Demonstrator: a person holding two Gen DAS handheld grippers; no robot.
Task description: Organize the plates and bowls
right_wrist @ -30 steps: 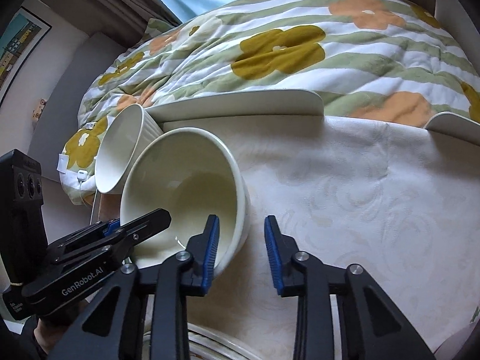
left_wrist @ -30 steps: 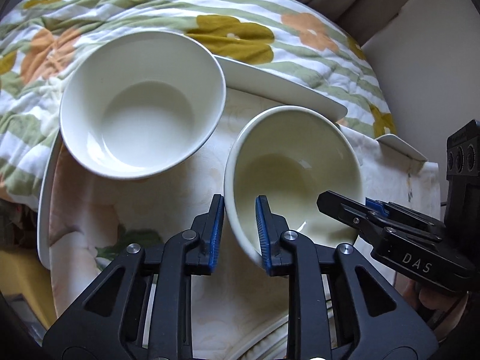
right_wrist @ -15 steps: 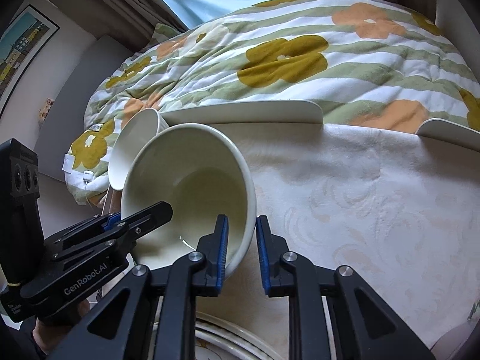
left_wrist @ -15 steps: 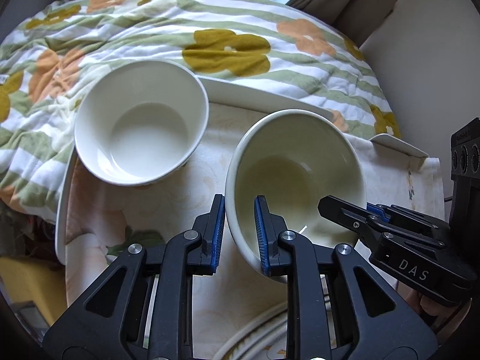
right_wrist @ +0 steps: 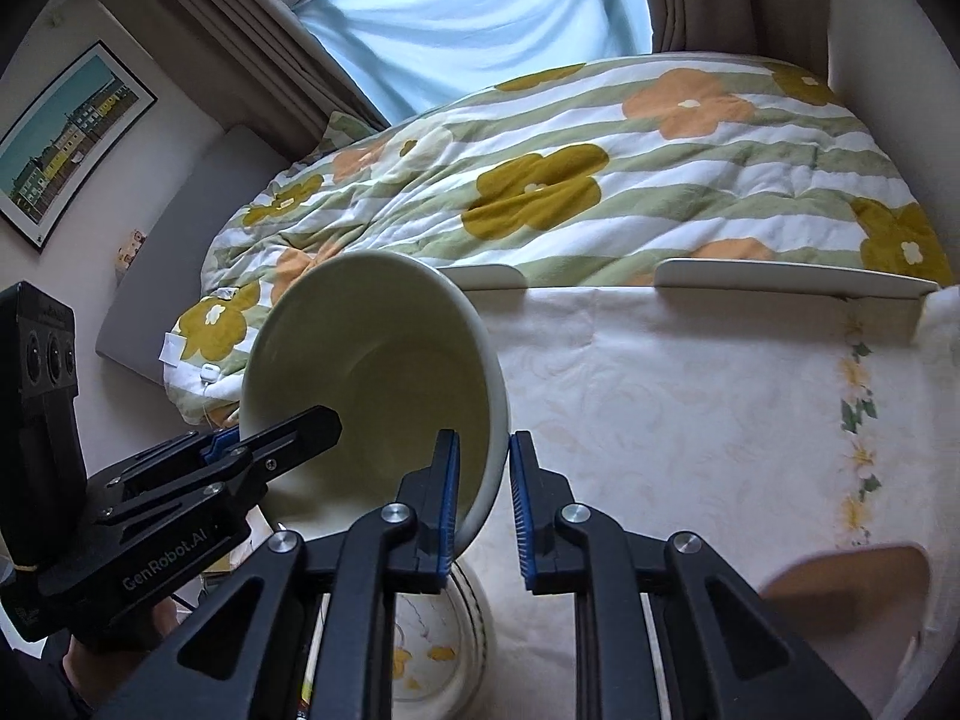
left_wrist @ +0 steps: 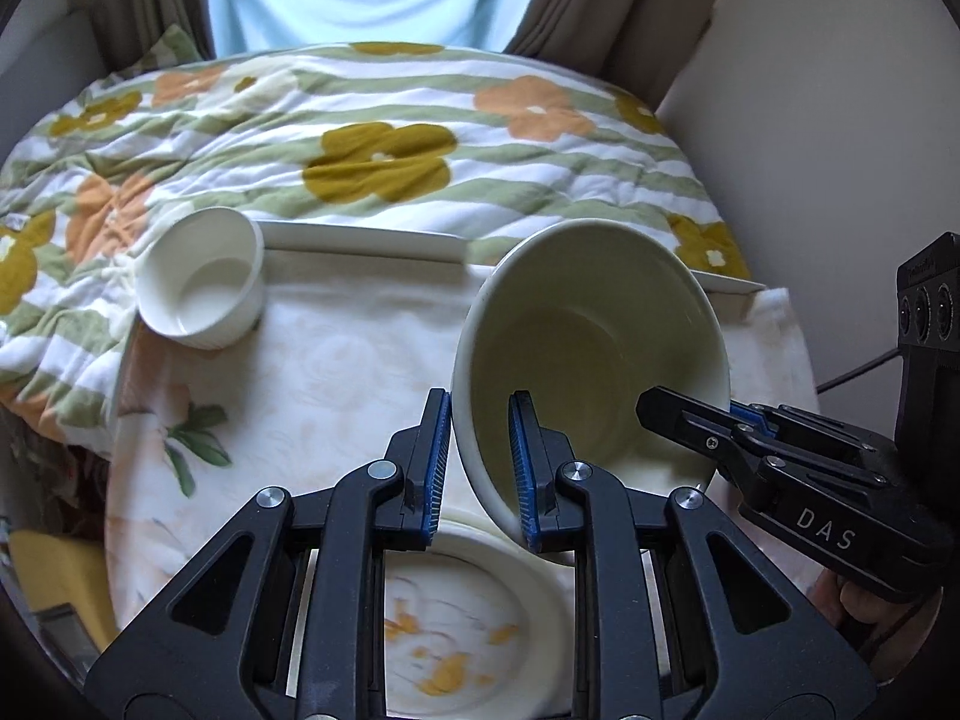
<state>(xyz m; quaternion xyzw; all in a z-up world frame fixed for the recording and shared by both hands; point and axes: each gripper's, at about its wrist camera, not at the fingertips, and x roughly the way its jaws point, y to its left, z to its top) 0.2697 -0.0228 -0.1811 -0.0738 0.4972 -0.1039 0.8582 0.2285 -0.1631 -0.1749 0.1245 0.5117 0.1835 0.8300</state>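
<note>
Held bowl: the large cream ceramic bowl (left_wrist: 591,354) is off the cloth and tilted, its mouth turned toward my cameras; a second ago it sat lower and nearer the small bowl.
Left gripper: my left gripper (left_wrist: 479,468) is narrow and clamped on the bowl's rim at about 8 o'clock in the left wrist view, one blue pad inside the wall and one outside.
Right gripper: my right gripper (right_wrist: 483,504) has just finished closing; it now pinches the opposite rim, at about 4 o'clock on the bowl in the right wrist view.
What changed: the two-handed grip is complete and the bowl has come up from the pale patterned tablecloth (left_wrist: 336,360).
Small bowl: the small white ribbed bowl (left_wrist: 201,279) rests at 10 o'clock in the left wrist view, well apart from the held bowl, at the cloth's far edge.
Plate below: a white round plate with orange flecks (left_wrist: 468,618) lies at 6 o'clock, under my fingers.
Meaning: I judge the carry has begun; the likely target is that plate or the small bowl, I cannot tell which.
Risk: thin rim grips could slip on glazed ceramic.
</note>
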